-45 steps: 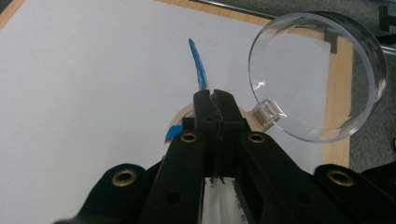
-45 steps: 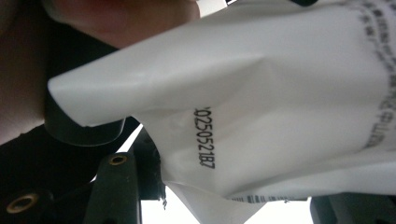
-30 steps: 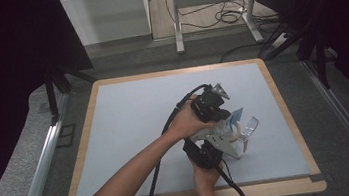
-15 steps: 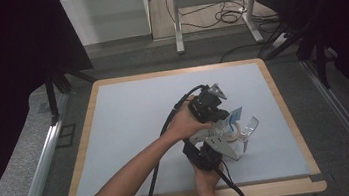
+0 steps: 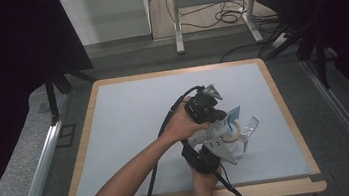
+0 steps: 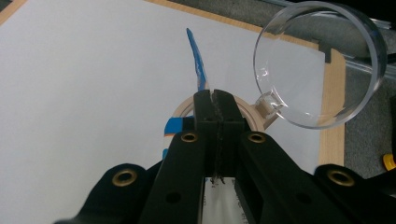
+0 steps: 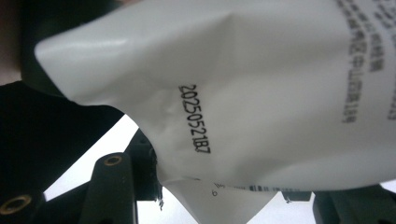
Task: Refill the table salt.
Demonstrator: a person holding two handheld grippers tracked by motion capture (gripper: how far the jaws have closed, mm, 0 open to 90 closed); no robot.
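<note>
A white packet [image 5: 213, 132] with a blue top strip [image 5: 234, 114] hangs above the mat's right half, between both grippers. My left gripper [image 5: 218, 121] reaches down onto it from above. In the left gripper view the left gripper's [image 6: 215, 97] jaws are pressed together on the packet's thin top edge, and the blue strip [image 6: 196, 58] sticks up past them. My right gripper [image 5: 214, 146] comes from the near side. In the right gripper view the packet [image 7: 261, 93], with a printed date code, sits between the jaws of the right gripper [image 7: 233, 198], which grip its lower part.
A clear plastic cup [image 5: 250, 128] with a tan ring [image 5: 236, 131] at its base stands just right of the packet; in the left gripper view the cup [image 6: 322, 65] is close beyond the jaws. The grey mat [image 5: 130, 123] lies on a wood-edged board [image 5: 285, 114]. Cables trail toward the person.
</note>
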